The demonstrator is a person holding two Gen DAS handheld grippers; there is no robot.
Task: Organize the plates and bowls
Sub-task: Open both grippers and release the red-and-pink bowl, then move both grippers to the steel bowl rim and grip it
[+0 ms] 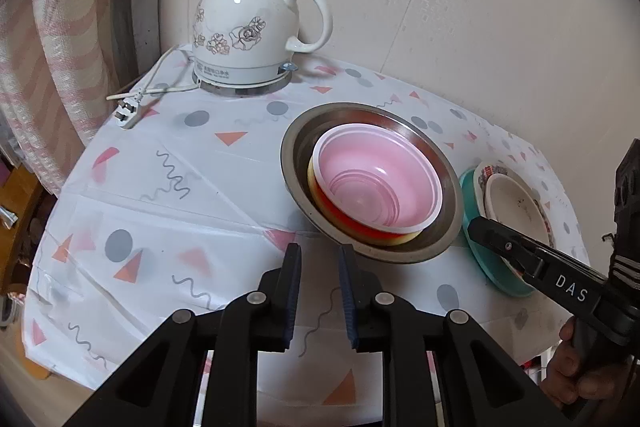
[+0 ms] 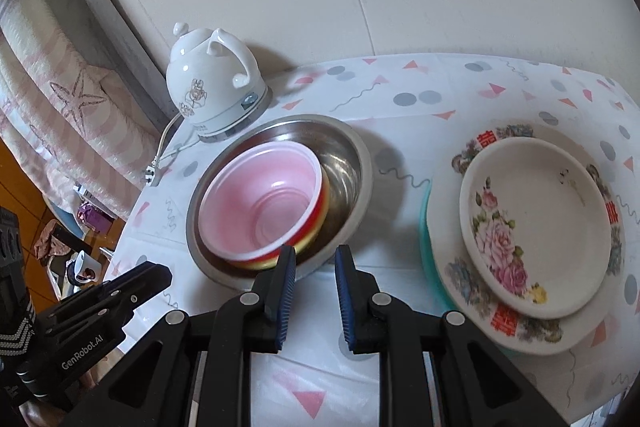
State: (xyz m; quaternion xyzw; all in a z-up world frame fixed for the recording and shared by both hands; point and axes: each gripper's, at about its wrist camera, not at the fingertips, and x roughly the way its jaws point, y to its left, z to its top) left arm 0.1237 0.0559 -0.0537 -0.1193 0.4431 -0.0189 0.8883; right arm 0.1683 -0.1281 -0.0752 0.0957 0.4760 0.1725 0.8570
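A pink plastic bowl (image 1: 376,179) sits nested in a red and yellow bowl (image 1: 352,223) inside a steel bowl (image 1: 304,139) on the table. To its right, a small white floral plate (image 2: 536,223) lies on a larger patterned plate (image 2: 472,279) on a teal plate (image 2: 426,227). My left gripper (image 1: 319,259) is open and empty, just in front of the steel bowl. My right gripper (image 2: 315,263) is open and empty at the steel bowl's (image 2: 352,163) near rim, beside the pink bowl (image 2: 260,203). It also shows in the left wrist view (image 1: 480,227) by the plate stack.
A white floral kettle (image 1: 252,31) stands on its base at the table's back left, its cord and plug (image 1: 128,115) lying on the patterned tablecloth (image 1: 160,219). A wall is behind the table. A curtain (image 1: 48,67) hangs at the left.
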